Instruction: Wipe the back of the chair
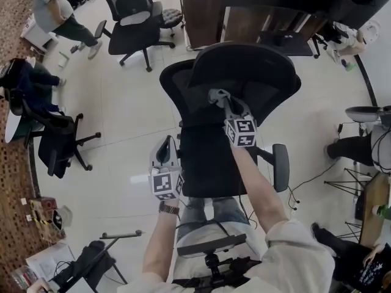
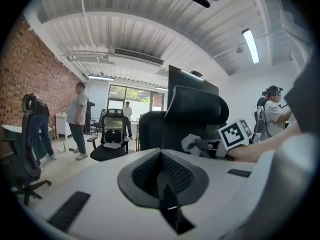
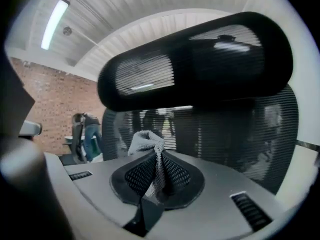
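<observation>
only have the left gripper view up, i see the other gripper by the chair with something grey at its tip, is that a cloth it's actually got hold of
Observer: Yes. In the right gripper view the right gripper is shut on a grey cloth, which bunches up above the jaws in front of the mesh backrest.
Operator: ok and where's my left one sitting relative to the chair
Observer: The head view shows the left gripper off to the left side of the chair, nearer the person than the right gripper, and it appears clear of the mesh.
</observation>
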### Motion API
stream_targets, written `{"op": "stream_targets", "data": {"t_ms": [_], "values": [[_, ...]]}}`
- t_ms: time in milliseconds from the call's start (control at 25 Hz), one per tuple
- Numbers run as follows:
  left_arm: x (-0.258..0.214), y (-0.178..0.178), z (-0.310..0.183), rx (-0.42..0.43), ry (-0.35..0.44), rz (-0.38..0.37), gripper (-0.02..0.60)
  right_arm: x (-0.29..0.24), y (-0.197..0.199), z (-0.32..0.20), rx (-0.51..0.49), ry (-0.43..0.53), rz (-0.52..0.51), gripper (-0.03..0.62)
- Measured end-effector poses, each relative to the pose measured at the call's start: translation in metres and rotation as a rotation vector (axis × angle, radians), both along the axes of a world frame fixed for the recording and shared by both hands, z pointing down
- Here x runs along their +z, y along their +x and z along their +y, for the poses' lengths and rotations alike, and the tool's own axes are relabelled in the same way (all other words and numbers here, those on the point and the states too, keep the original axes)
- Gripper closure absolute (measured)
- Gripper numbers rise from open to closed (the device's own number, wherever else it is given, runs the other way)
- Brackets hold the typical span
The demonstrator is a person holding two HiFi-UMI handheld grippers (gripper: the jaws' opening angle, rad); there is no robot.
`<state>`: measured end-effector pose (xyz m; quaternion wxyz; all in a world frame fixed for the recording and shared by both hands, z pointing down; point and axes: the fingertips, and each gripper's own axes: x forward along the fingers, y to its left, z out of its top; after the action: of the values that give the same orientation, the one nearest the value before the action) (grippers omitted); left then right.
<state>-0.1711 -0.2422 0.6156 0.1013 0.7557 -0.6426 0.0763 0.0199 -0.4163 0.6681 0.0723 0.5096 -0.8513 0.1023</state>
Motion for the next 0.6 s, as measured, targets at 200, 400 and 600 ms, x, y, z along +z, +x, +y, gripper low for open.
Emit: {"op": "stream_targets", "data": {"t_ms": [200,400,600], "values": [[0.03,0.013,0.01,0.019,-0.051,0.032,0.551,0.037,0.159,-0.009,0.281,-0.048,0.059,0.559],[0.053,0.019,0.014,-0.009,-0.092,0.081,0.551,0.059,0.14,0.025,0.255,-0.085,0.027,0.559],[0.064,0.017,0.01,-0.028,-0.095,0.084,0.551,0.091,-0.043,0.071,-0.04,-0.138,-0.051,0.559]]}}
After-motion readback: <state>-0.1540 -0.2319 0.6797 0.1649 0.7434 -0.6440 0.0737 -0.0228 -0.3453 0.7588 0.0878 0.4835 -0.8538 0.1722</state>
